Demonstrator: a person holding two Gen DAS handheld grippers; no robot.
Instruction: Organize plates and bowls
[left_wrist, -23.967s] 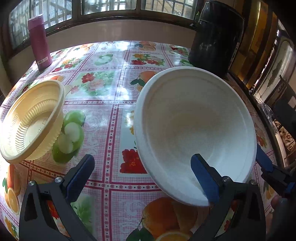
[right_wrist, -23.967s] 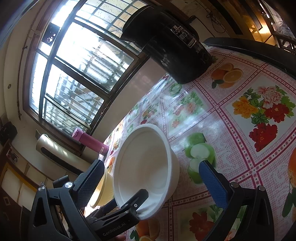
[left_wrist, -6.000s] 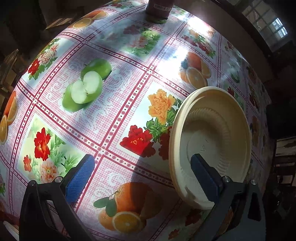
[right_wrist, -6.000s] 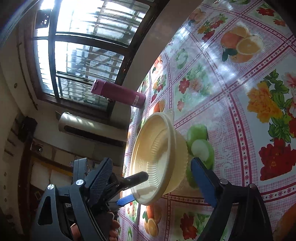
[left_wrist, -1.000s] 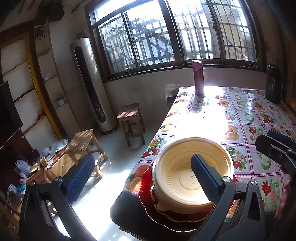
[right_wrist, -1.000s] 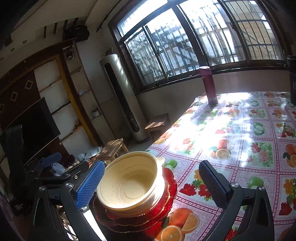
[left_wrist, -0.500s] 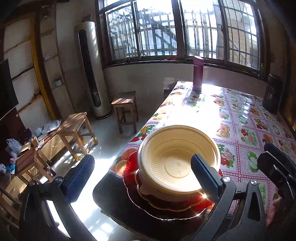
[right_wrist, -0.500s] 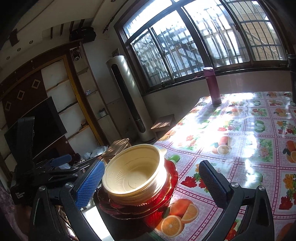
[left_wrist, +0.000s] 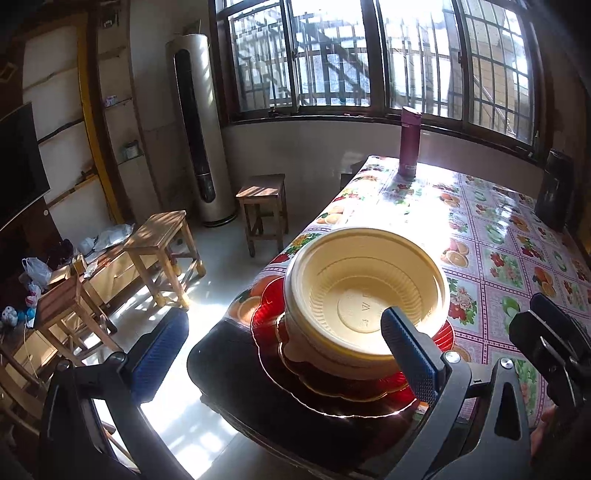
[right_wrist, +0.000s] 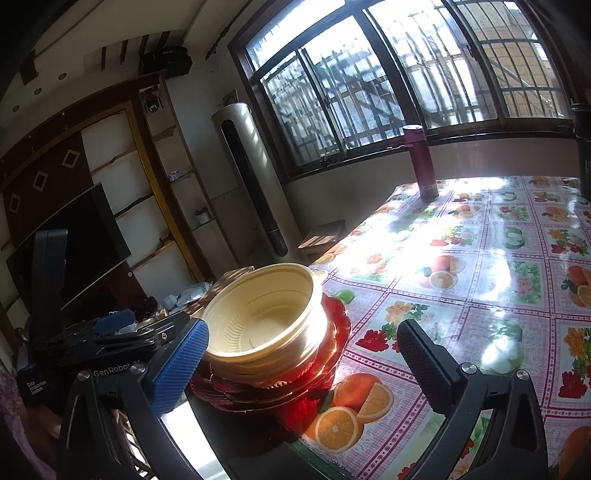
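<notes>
A cream ribbed bowl (left_wrist: 365, 291) sits on top of a stack of bowls, on red scalloped plates (left_wrist: 269, 317) at the table's near left corner. It also shows in the right wrist view (right_wrist: 266, 317), above the red plates (right_wrist: 332, 332). My left gripper (left_wrist: 284, 347) is open and empty, held back from the stack, its right finger in front of the bowl's rim. My right gripper (right_wrist: 299, 358) is open and empty, to the right of the stack. The left gripper's body (right_wrist: 110, 332) shows beside the stack.
The table has a fruit-print cloth (left_wrist: 498, 258). A maroon flask (left_wrist: 409, 142) and a black appliance (left_wrist: 554, 192) stand at its far end. Wooden stools (left_wrist: 159, 240) and a tower air conditioner (left_wrist: 199, 129) stand on the floor to the left.
Both grippers have drawn back and up from the stack; the bowl stack stays on the red plates. Six seconds ago the left gripper held the cream bowl.
</notes>
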